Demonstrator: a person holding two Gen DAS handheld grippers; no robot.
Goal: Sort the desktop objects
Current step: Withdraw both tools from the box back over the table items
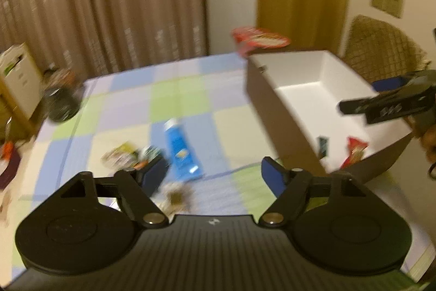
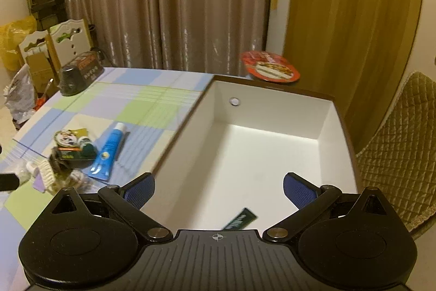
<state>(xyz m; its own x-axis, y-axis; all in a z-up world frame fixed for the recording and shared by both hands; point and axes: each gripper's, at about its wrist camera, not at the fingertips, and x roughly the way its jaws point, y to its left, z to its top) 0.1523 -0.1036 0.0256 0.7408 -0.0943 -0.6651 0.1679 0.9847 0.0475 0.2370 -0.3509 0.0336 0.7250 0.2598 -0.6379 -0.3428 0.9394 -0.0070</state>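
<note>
Left wrist view: the left gripper [image 1: 215, 171] is spread with nothing between its pads; the blue tube [image 1: 181, 152] lies just ahead, the white box [image 1: 308, 75] to its right.

Right wrist view: the right gripper [image 2: 219, 190] gapes wide over the box, a dark green packet [image 2: 241, 218] lying below it.

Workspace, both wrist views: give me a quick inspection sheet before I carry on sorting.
Surface: checked tablecloth.
Job's things: white box holds a dark green packet and a red packet; blue tube lies on the cloth beside a pile of small items.
Clutter: black jar, red-lidded tray.
Grippers: left tool open, empty; right tool open, empty, over the box.
Cables: nothing seen.
Surroundings: curtains, quilted chair.
</note>
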